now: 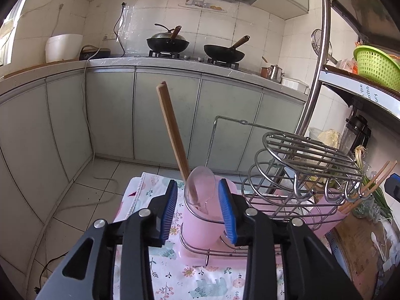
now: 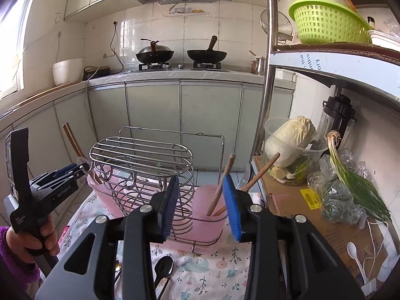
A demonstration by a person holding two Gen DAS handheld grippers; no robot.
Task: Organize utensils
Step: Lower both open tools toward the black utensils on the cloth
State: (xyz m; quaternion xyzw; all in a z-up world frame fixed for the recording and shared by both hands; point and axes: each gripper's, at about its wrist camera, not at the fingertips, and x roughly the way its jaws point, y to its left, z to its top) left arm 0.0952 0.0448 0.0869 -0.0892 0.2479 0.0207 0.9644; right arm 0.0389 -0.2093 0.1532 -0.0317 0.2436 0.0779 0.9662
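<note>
Blue-padded, both released — left claw (image 1: 198,208) straddles the pink cup (image 1: 200,227), right claw (image 2: 203,206) straddles chopsticks (image 2: 223,182).

The right claw (image 2: 201,205) stands parted before a pink cup (image 2: 208,221) at the right end of the wire rack (image 2: 141,172), two wooden chopsticks (image 2: 260,173) leaning in the cup. At left, a hand (image 2: 30,235) holds the left claw (image 2: 80,168) by the rack's other pink cup (image 2: 105,195). A black spoon (image 2: 163,267) lies on the floral cloth (image 2: 212,270).

walls: white tile (image 1: 220,25) | cabinets (image 1: 165,110): pale green | floor (image 1: 82,195): light tile | window (image 2: 15,50): daylight
</note>
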